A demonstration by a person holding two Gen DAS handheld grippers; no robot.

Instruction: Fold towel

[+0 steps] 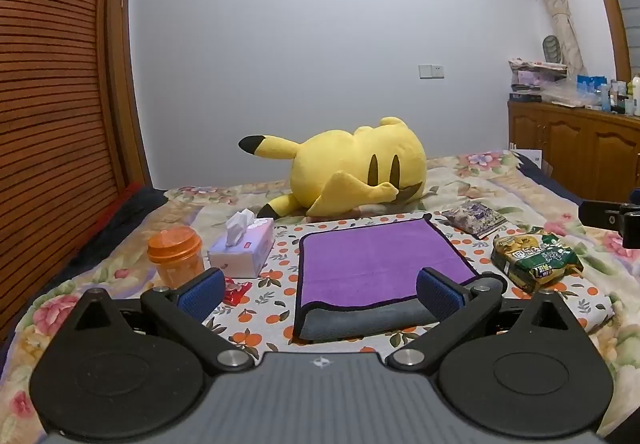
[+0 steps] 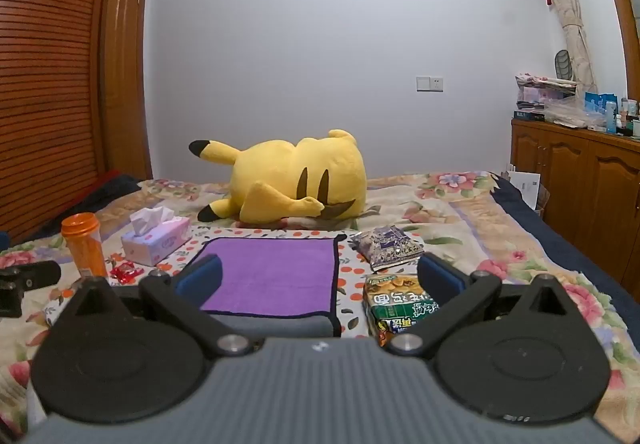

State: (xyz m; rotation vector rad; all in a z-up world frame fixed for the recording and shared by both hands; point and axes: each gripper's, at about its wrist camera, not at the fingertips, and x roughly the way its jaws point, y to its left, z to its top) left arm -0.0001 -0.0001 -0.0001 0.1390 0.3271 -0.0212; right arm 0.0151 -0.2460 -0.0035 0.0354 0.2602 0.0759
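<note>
A purple towel [image 1: 376, 260] with a dark hem lies flat on an orange-patterned cloth [image 1: 276, 308] on the bed; its near edge is folded back and shows a grey underside. It also shows in the right wrist view [image 2: 272, 276]. My left gripper [image 1: 320, 292] is open and empty, hovering just before the towel's near edge, jaws wide apart. My right gripper [image 2: 320, 280] is open and empty, hovering at the towel's near right corner, with its right finger [image 2: 440, 276] over a green snack bag [image 2: 400, 304].
An orange jar [image 1: 176, 256], a tissue box [image 1: 244, 248] and a red candy wrapper [image 1: 236, 290] lie left of the towel. A purple snack packet [image 1: 476, 218] and the green bag [image 1: 532, 256] lie right. A yellow plush [image 1: 352, 176] lies behind. A wooden cabinet [image 2: 580, 200] stands at right.
</note>
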